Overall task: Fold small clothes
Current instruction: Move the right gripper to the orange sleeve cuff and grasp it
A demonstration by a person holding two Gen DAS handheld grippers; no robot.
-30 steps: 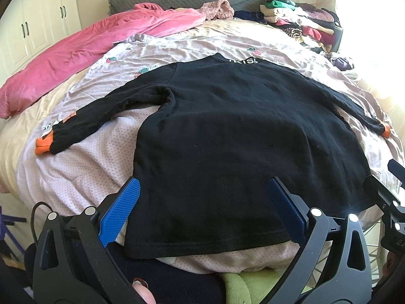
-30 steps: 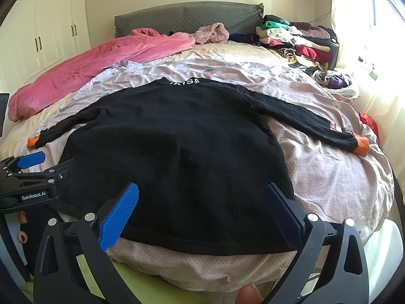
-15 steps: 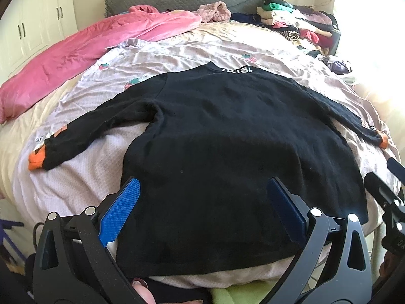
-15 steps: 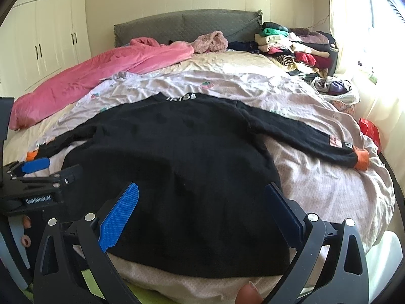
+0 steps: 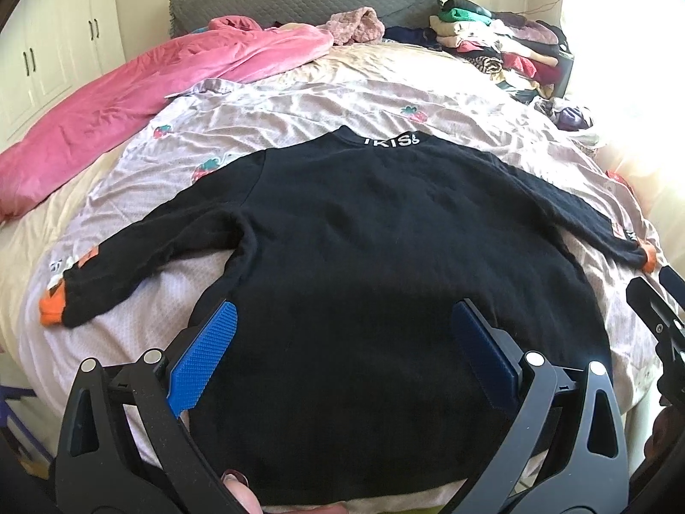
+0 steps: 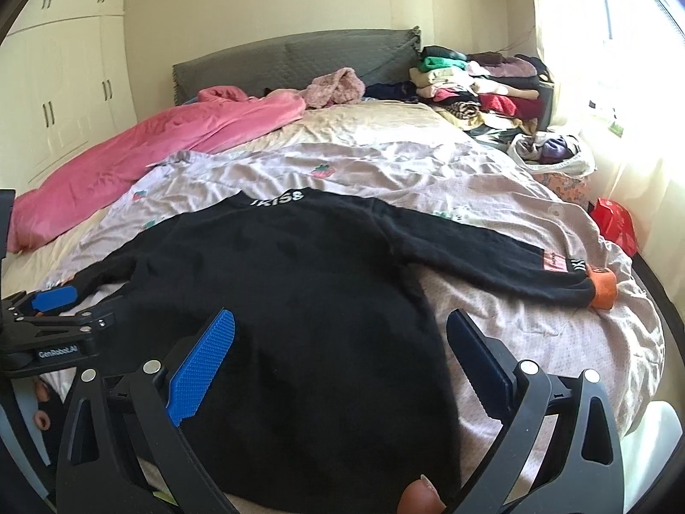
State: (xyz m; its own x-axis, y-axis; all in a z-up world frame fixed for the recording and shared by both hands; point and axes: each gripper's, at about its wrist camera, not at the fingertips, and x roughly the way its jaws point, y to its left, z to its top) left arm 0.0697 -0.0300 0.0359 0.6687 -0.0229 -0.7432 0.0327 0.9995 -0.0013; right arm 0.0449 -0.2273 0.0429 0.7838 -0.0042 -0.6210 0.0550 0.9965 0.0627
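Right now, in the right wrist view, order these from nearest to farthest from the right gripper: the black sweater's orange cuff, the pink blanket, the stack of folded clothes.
1. Orange cuff, right of the right gripper, near the bed edge.
2. Pink blanket, far left, mid-bed.
3. Stack of folded clothes, far right, by the headboard.

walls cream | wardrobe [image 6: 64, 98] white, left | headboard [image 6: 295, 60] grey | window [image 6: 620, 21] right, sunlit

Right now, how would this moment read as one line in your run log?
stage: pre-fold | black sweater: flat on bed, sleeves spread | left gripper: open above hem | right gripper: open above hem | nothing held
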